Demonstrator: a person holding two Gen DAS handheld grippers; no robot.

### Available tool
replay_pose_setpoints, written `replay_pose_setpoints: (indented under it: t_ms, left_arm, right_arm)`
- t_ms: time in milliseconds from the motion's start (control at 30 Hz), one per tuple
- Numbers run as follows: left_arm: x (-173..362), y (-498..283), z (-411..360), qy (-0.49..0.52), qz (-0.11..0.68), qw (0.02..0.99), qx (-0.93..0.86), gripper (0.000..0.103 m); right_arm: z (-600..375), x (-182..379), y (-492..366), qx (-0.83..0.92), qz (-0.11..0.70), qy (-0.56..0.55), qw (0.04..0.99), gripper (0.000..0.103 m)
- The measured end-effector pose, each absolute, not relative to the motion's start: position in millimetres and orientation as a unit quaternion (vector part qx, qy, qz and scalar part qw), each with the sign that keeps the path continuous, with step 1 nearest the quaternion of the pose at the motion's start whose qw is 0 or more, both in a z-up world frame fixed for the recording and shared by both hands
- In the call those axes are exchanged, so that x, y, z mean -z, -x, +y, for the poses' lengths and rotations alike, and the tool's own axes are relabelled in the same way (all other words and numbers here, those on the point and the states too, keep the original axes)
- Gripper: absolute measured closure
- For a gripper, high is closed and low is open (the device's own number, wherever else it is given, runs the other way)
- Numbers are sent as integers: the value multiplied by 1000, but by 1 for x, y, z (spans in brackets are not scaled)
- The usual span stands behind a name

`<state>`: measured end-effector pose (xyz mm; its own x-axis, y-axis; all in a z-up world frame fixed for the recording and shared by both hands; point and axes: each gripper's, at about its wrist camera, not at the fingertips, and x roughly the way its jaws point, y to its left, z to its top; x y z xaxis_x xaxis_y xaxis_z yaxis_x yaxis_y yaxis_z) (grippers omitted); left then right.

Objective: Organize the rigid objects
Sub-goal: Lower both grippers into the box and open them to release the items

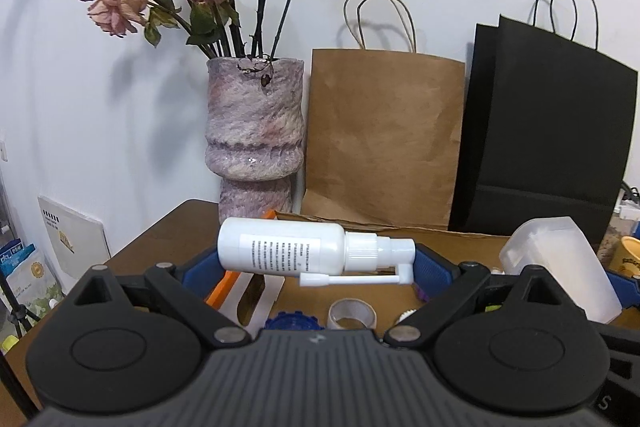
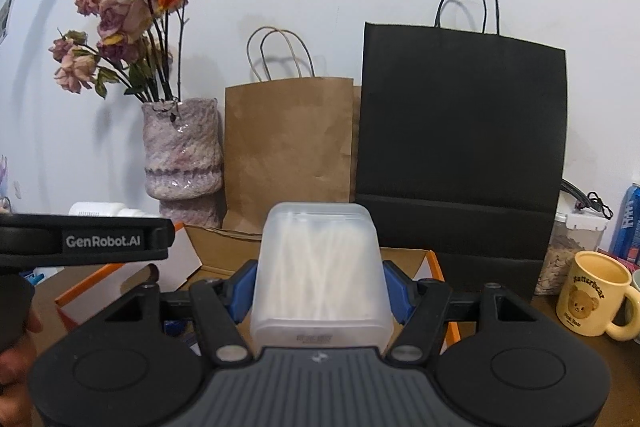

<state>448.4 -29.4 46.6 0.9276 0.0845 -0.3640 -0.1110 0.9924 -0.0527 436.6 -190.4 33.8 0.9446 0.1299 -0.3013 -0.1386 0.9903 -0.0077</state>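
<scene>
In the left wrist view my left gripper (image 1: 316,267) is shut on a white spray bottle (image 1: 280,251). The bottle lies crosswise between the blue pads, nozzle to the right, held above the brown table. In the right wrist view my right gripper (image 2: 318,287) is shut on a frosted plastic box of cotton swabs (image 2: 318,267). That box (image 1: 560,267) also shows at the right of the left wrist view. Below both grippers lies an open cardboard box with orange edges (image 2: 436,267). The left gripper's black body (image 2: 88,241) crosses the left side of the right wrist view.
A mottled purple vase of dried roses (image 1: 254,131), a brown paper bag (image 1: 384,139) and a black paper bag (image 1: 544,131) stand against the white wall. A roll of clear tape (image 1: 352,313) lies below the bottle. A yellow bear mug (image 2: 592,293) and a clear food container (image 2: 572,251) sit at the right.
</scene>
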Motion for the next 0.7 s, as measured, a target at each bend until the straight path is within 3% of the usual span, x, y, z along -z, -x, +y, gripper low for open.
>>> replay_pose_setpoints:
  t_ms: [567,633,667,700]
  left_arm:
    - [-31,-484,-27,9,201,979,-46,4]
    - [-30,-485,-26,11,201,979,-45,0]
    - [-30,-485,-26,12,199,979,-45,0]
    - [-30,-485,-25,12,201,979,-44,0]
  right_arm:
    - [-188,-16,-477,-70,196,33,978,39]
    - [-189,-13,-478,-64,202,35,977,28]
    - [-190,-13,-478,-60,200,37,977,10]
    - [-191,-12,-477,-57,197,37,978,0]
